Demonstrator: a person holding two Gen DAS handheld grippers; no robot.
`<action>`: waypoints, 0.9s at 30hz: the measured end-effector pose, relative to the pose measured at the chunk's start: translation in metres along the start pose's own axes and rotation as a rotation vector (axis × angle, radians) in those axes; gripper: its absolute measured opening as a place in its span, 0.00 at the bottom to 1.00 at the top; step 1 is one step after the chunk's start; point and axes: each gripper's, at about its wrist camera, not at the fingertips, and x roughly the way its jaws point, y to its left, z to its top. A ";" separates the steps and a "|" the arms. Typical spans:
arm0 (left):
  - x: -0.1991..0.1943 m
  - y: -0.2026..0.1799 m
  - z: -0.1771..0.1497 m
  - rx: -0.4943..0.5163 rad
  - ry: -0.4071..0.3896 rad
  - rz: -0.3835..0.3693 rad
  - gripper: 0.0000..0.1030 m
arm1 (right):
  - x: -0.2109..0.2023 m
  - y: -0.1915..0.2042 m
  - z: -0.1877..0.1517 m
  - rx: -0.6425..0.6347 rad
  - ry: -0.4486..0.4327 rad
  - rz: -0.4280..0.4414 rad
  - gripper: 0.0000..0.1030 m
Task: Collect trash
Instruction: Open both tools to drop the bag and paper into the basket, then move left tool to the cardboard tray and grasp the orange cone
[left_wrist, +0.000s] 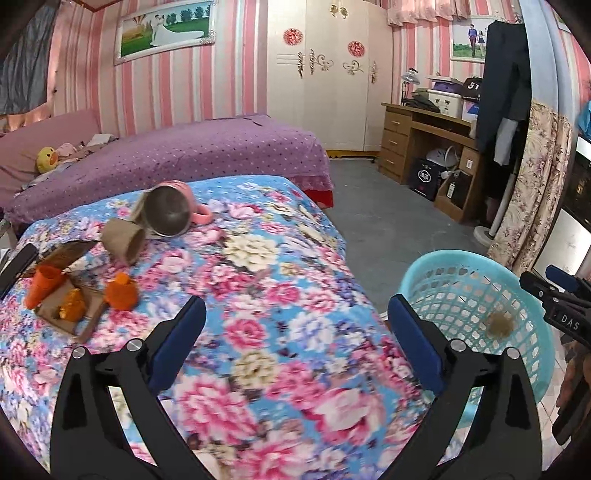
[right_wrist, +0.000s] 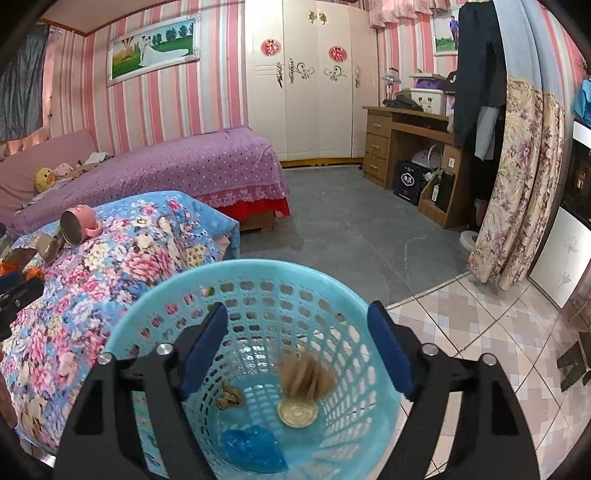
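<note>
My right gripper is open and empty above a light blue plastic basket. A blurred brown paper clump is in mid-air inside the basket, also seen from the left wrist. On the basket floor lie a blue wrapper, a round lid and a brown scrap. My left gripper is open and empty over the floral bed cover. On the cover lie a brown paper cup, a pink mug, orange scraps and a cardboard piece.
The basket stands on the floor at the bed's right side. A purple bed lies behind, a wooden desk and a floral curtain to the right. A dark phone lies at the cover's left edge.
</note>
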 end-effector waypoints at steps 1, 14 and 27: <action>-0.002 0.004 0.000 0.000 -0.003 0.006 0.93 | -0.001 0.003 0.000 -0.002 -0.004 -0.003 0.82; -0.026 0.073 0.006 -0.020 -0.031 0.071 0.95 | -0.002 0.057 0.017 -0.014 -0.054 -0.048 0.96; -0.031 0.183 -0.003 -0.059 -0.017 0.191 0.95 | 0.018 0.153 0.026 -0.074 -0.040 0.022 0.96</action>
